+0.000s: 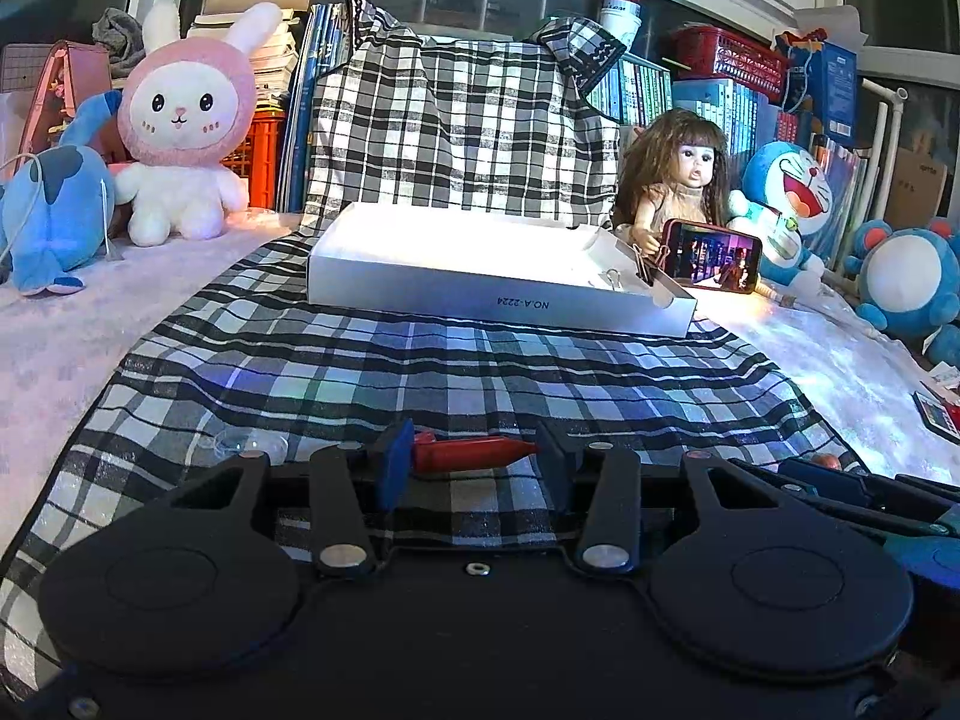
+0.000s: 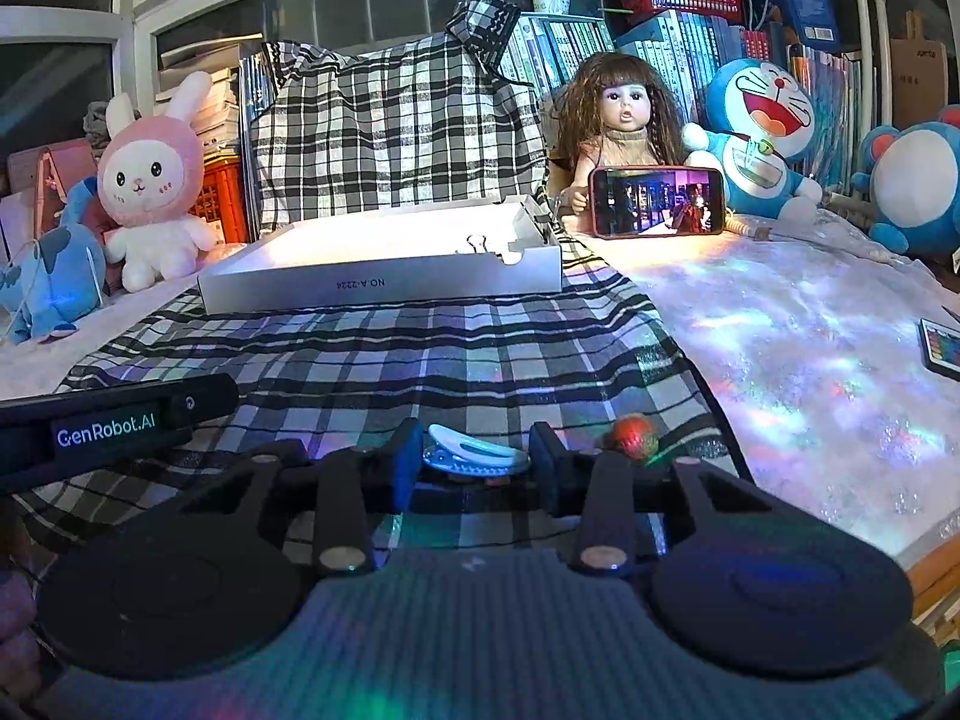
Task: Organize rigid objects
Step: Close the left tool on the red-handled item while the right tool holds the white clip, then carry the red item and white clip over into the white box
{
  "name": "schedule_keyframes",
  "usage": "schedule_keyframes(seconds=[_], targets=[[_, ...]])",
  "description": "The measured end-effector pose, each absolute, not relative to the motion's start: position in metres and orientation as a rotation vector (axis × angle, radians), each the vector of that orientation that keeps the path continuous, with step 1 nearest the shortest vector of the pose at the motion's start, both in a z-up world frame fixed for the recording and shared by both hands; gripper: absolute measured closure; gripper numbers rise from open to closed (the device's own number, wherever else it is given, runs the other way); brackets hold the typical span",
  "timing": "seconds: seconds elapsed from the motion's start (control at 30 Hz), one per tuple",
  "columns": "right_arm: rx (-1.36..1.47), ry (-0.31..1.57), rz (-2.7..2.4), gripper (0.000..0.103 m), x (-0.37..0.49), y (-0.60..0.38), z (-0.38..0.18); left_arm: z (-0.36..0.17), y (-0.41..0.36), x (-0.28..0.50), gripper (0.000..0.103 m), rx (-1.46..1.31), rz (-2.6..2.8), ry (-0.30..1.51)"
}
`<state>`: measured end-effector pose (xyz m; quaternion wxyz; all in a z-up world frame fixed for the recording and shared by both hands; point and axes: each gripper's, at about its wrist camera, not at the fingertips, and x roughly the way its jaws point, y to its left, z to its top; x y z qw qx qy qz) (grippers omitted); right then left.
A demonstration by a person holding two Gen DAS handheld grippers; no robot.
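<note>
left gripper [image 1: 474,456]: bottom centre of the left wrist view, low over the plaid cloth [image 1: 420,372]; fingers spread, red clip [image 1: 471,455] lying crosswise between the pads, both ends at or near the pads. Can't tell if it's squeezed or just bracketed.
right gripper [image 2: 477,453]: bottom centre of the right wrist view; fingers apart, white hair clip [image 2: 471,456] lying sideways between them. Contact at the tips unclear, can't tell if clamped.
red ball [image 2: 633,435]: small, shiny, on the cloth just right of the right gripper's right finger, outside the jaws.
white box [image 1: 480,264]: open shallow tray, centre of the frame, on the far part of the cloth; "NO.A-2224" printed upside down on the near wall.
binder clips [image 1: 624,276]: inside the box, right end; one silver-handled, one dark near the corner.
clear suction cup [image 1: 240,444]: on the cloth, lower left in the left wrist view, just left of the left finger.
phone [image 2: 657,201]: propped upright, screen lit, right of the box, in front of the doll [image 2: 621,114].
plush toys: pink rabbit [image 1: 180,120] upper left, blue Doraemon [image 2: 759,126] upper right.
remote [image 2: 942,348]: right edge, on the glittery white cover.
left gripper body: black bar marked GenRobot.AI, left edge of the right wrist view.
</note>
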<state>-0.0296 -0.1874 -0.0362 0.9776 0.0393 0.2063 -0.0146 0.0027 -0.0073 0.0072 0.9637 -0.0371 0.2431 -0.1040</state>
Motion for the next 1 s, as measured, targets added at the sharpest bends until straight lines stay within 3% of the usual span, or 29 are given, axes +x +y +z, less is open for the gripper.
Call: schedule_keyframes(seconds=[1.0], targets=[[0.152, 0.371, 0.001, 0.059, 0.049, -0.228, 0.019, 0.075, 0.019, 0.094, 0.06, -0.113, -0.236, 0.462]])
